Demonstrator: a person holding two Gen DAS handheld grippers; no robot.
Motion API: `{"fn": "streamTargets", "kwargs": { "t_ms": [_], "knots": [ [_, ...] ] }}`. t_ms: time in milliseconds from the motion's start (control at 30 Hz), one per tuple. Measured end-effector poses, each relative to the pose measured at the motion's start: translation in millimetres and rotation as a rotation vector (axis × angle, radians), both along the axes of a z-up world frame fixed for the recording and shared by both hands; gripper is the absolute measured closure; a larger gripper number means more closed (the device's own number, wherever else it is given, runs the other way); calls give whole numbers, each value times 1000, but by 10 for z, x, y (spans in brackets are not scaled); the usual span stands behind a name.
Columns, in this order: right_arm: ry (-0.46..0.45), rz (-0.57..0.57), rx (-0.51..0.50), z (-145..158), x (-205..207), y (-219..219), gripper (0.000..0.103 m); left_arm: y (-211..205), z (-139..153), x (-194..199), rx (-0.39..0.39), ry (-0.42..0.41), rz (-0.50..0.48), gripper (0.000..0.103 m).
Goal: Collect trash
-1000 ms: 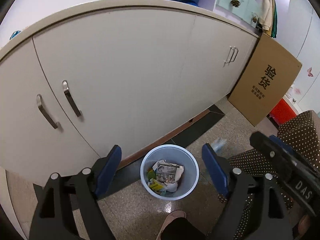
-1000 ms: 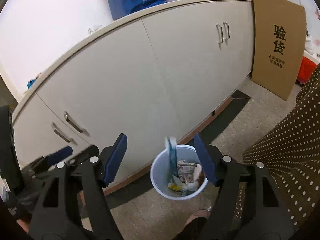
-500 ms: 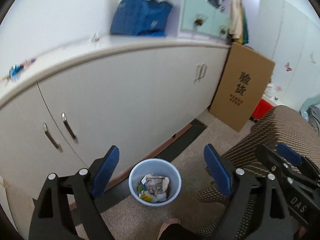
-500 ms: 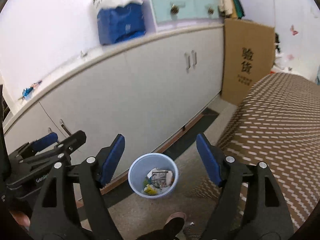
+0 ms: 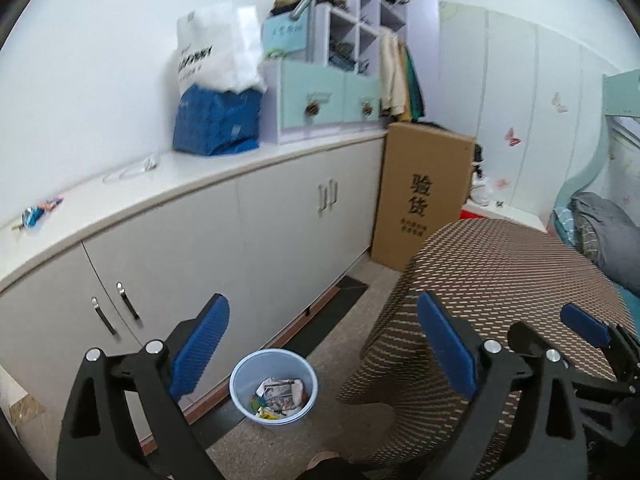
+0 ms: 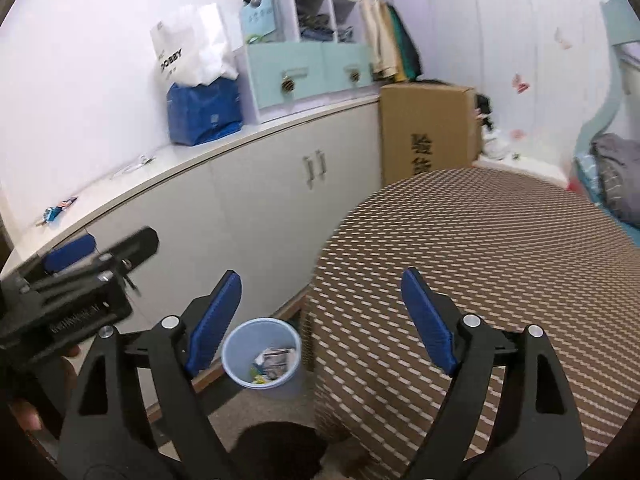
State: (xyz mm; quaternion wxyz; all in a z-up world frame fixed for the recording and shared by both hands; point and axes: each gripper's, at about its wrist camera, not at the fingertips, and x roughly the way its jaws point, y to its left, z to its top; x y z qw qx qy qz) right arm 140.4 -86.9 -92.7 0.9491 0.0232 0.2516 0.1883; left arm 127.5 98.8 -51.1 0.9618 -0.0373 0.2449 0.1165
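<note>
A light blue trash bin (image 5: pixel 273 385) stands on the floor by the cabinet base, holding crumpled paper and wrappers (image 5: pixel 280 394). It also shows in the right wrist view (image 6: pixel 262 352). My left gripper (image 5: pixel 322 346) is open and empty, high above the bin. My right gripper (image 6: pixel 320 320) is open and empty, also raised above it. A small blue wrapper (image 5: pixel 38 210) lies on the cabinet counter at the left; it also shows in the right wrist view (image 6: pixel 58 208).
White cabinets (image 5: pixel 240 248) run along the wall. A blue bag (image 5: pixel 216 124) and teal drawers (image 5: pixel 320 100) sit on the counter. A cardboard box (image 5: pixel 424 196) leans at the cabinet's end. A brown patterned table (image 5: pixel 500 272) stands to the right of the bin.
Both grippers have risen and pulled back from the bin, which now looks smaller. An item that hung over the bin between the right fingers a second ago is no longer seen.
</note>
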Motion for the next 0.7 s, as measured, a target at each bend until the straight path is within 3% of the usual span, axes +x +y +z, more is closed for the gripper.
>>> {"fn": "streamTargets", "kwargs": {
  "t_ms": [400,700],
  "knots": [
    [-113,-117,1,358,-799,-684,14,-684,395,-668,48,-104,-109,5],
    [-195,-151,20,577,-1328,-892,12,-833,621,-1169,60,-214,-147,5]
  ]
}}
